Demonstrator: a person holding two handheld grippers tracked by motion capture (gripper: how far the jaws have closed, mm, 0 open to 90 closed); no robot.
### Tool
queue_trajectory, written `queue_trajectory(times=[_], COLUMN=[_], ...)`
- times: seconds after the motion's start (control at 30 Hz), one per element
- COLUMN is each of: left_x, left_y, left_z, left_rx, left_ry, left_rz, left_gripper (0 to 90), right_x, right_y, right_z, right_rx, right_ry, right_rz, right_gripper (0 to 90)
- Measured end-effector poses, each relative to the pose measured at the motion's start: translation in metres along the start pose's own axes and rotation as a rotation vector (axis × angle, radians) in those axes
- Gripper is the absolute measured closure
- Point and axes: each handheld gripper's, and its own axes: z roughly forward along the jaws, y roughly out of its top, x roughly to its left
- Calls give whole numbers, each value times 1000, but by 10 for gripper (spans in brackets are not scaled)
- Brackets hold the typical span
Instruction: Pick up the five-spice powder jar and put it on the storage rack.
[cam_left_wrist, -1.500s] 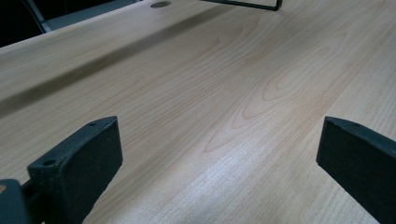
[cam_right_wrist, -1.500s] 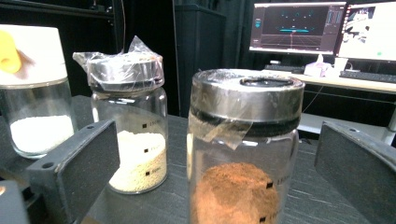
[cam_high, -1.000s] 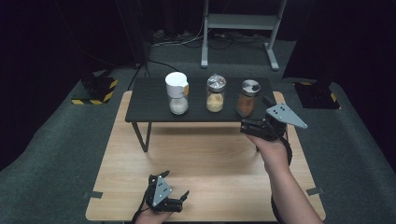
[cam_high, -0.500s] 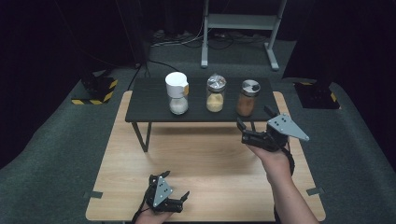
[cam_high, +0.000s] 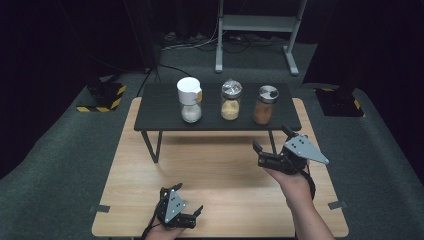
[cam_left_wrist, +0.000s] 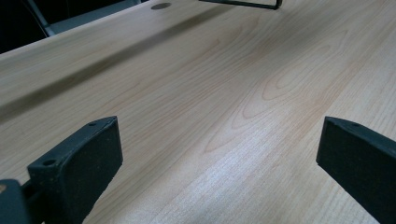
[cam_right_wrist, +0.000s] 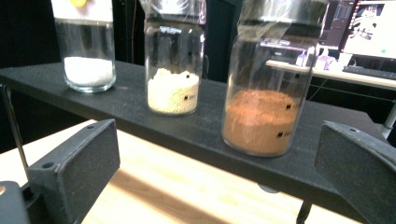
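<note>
Three glass jars stand in a row on a low black shelf (cam_high: 155, 115): a white-capped jar of white powder (cam_high: 190, 101), a jar of pale yellow powder (cam_high: 230, 100) and a jar of brown powder (cam_high: 263, 105). My right gripper (cam_high: 271, 139) hovers open just in front of the shelf, below the brown jar, with nothing between its fingers. In the right gripper view the brown jar (cam_right_wrist: 266, 107) is nearest, then the yellow jar (cam_right_wrist: 175, 70) and the white jar (cam_right_wrist: 88, 46). My left gripper (cam_high: 187, 199) lies open near the table's front edge, holding nothing.
The shelf stands on thin metal legs (cam_high: 150, 145) on a light wooden table (cam_high: 220, 175). The left gripper view looks across bare wood (cam_left_wrist: 233, 70). Dark carpet surrounds the table, with a metal stand (cam_high: 255, 22) behind it.
My right gripper has drawn back from the brown jar, toward the person and lower over the table. The left gripper has stayed put.
</note>
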Motion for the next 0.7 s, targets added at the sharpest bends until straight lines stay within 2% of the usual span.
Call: queue_trajectory(times=[0.43, 0.7], left_x=[0, 0], left_y=[0, 0], left_z=[0, 1], left_rx=[3, 5], left_ry=[-4, -6], left_rz=[-1, 1], left_gripper=[6, 6], right_x=[6, 9], right_y=[-20, -35], right_z=[-8, -11], right_rx=[40, 75], right_ry=[10, 15], right_rz=[-14, -7], right_gripper=[0, 0])
